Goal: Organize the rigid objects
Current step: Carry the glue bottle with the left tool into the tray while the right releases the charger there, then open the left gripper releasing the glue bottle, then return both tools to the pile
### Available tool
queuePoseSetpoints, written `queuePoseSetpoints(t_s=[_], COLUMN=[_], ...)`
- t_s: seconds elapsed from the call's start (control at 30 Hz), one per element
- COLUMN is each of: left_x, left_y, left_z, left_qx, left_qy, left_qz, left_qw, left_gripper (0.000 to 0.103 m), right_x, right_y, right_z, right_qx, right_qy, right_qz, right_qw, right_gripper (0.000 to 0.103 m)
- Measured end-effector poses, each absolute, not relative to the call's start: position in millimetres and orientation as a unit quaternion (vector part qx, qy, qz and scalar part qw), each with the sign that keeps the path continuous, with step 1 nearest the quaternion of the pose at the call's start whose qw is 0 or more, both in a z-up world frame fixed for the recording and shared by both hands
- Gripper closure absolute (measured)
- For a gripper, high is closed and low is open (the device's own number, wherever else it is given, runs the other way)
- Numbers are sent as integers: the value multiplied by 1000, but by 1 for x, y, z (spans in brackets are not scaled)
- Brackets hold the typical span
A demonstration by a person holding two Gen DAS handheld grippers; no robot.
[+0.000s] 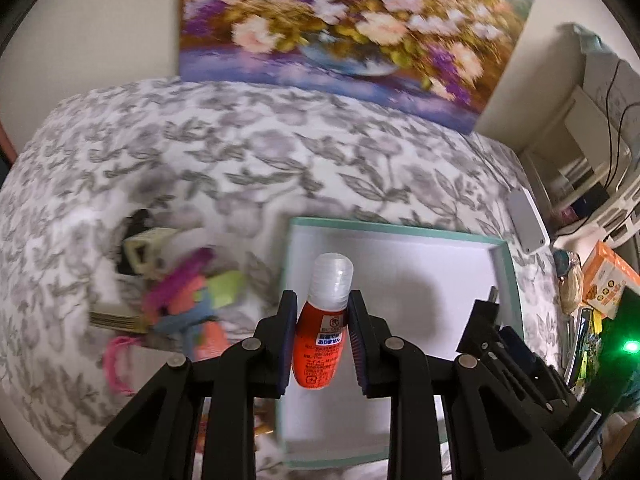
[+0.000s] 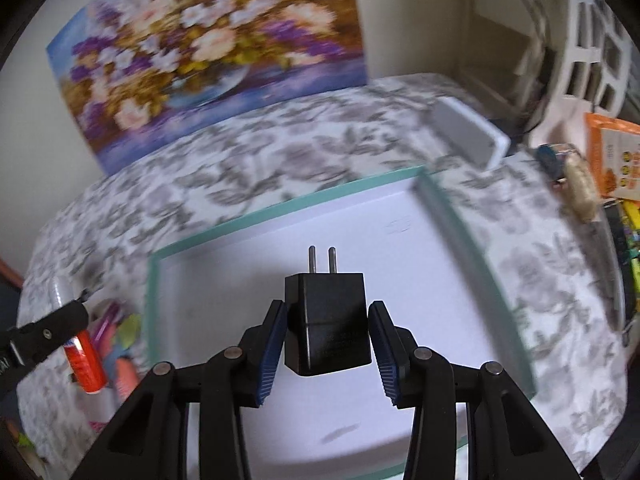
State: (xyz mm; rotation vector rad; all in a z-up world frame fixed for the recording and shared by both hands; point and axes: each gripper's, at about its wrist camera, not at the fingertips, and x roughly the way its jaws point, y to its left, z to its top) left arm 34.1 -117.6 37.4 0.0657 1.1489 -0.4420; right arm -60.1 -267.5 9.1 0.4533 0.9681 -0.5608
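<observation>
Two grippers point steeply down over a shallow white tray with a teal rim [image 2: 436, 196], which lies on a bedspread printed with grey leaves [image 1: 224, 152]. In the left wrist view the left gripper [image 1: 323, 328] hangs above the tray's left part, its fingers closed narrowly on a small orange bottle with a clear ribbed cap [image 1: 322, 332] — the blue pads press the bottle's sides, cap pointing away from the camera. The right gripper [image 2: 327, 344] hangs over the middle of the tray and clamps a black plug adapter [image 2: 326, 328] between its pads, the two metal prongs aimed forward, away from the camera. Both things are lifted clear of the tray floor. Left of the tray, on the bedspread, lies a blurred heap of colourful small items [image 1: 180, 296]. A flower painting [image 1: 344, 28] leans against the wall behind, and a grey flat case [image 1: 527, 222] rests near the tray's far right corner.
</observation>
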Motion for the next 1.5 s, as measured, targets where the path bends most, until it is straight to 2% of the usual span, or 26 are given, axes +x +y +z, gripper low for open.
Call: queuePoseSetpoints(t_s=[0.43,1.03,1.07,1.1,1.17,1.27,1.37,1.5], left_x=[40,42,42,43,43,45,46,50], left_y=[-146,-143,-142,-142,-140,-138,-134,-126], left_z=[-5,-9,-8,-8,-7,-5,-2,1], left_qx=[49,54,53,53,52,51,54,56], left_qy=[551,555,555,556,555,554,548,543], left_qz=[-229,-221,-220,-218,-213,-206,-193,-172], left_qw=[801,800,800,801,802,805,812,820], left_gripper=[77,76,69,54,39,35,23,14], right_x=[-65,-62,-62,-62,-62,-63,-63,-60], right_y=[-300,-295,-296,-296,-296,-296,-296,-292], right_z=[-7,-22,-23,-23,-23,-22,-20,-18], right_qx=[216,221,224,226,224,229,225,212], right_qy=[458,484,484,484,485,481,478,478], right_qz=[-303,-291,-288,-287,-289,-288,-290,-288], right_qw=[808,795,795,795,794,796,798,802], right_gripper=[58,57,57,56,56,44,42,35])
